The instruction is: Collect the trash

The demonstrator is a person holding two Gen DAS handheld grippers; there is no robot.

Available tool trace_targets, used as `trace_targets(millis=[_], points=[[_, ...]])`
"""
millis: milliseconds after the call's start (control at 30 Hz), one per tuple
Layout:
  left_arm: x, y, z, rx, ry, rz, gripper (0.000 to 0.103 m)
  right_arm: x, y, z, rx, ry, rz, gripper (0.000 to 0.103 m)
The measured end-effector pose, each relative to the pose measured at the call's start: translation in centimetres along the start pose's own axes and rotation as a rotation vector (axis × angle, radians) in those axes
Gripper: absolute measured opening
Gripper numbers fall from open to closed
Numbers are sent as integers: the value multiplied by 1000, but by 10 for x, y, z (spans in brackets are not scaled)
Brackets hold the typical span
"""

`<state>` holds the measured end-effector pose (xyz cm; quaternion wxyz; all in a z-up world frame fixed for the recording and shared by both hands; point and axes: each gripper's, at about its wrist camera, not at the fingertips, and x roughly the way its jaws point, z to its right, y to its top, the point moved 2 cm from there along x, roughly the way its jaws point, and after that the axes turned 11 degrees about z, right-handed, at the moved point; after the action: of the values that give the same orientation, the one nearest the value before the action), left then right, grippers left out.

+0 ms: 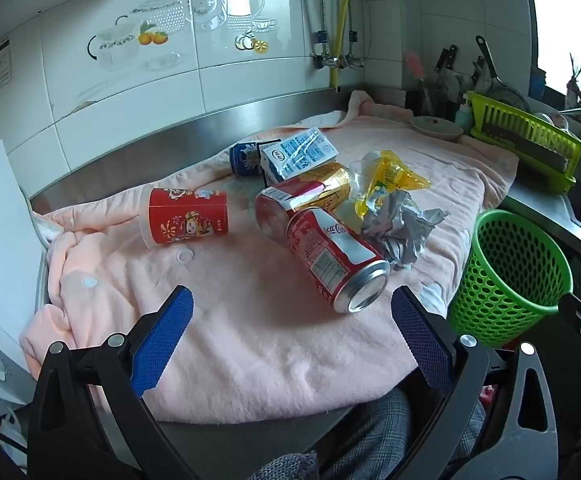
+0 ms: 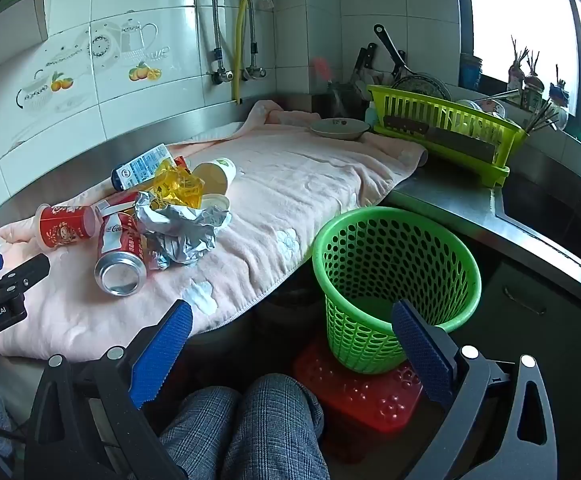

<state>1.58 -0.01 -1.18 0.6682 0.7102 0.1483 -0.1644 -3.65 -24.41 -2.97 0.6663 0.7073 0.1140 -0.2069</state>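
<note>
Trash heaped on tabletop towel (image 1: 250,340), none collected; both grippers spread wide, empty. Left gripper (image 1: 292,312) should close on Coca-Cola can (image 1: 336,258), then carry to green basket (image 2: 394,280).

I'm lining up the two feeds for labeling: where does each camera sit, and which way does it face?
Left wrist: on the left gripper, facing the Coca-Cola can and trash pile on the pink towel; its open jaws show.
Right wrist: on the right gripper, facing the green basket; open jaws and the person's knees show.
Shared: can, towel, basket.
</note>
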Motion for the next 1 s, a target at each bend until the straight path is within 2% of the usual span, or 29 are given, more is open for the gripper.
trace_targets(millis=[1000], points=[[-1, 0, 3, 2, 2, -3, 98, 0, 1, -4, 1, 4, 6, 97]])
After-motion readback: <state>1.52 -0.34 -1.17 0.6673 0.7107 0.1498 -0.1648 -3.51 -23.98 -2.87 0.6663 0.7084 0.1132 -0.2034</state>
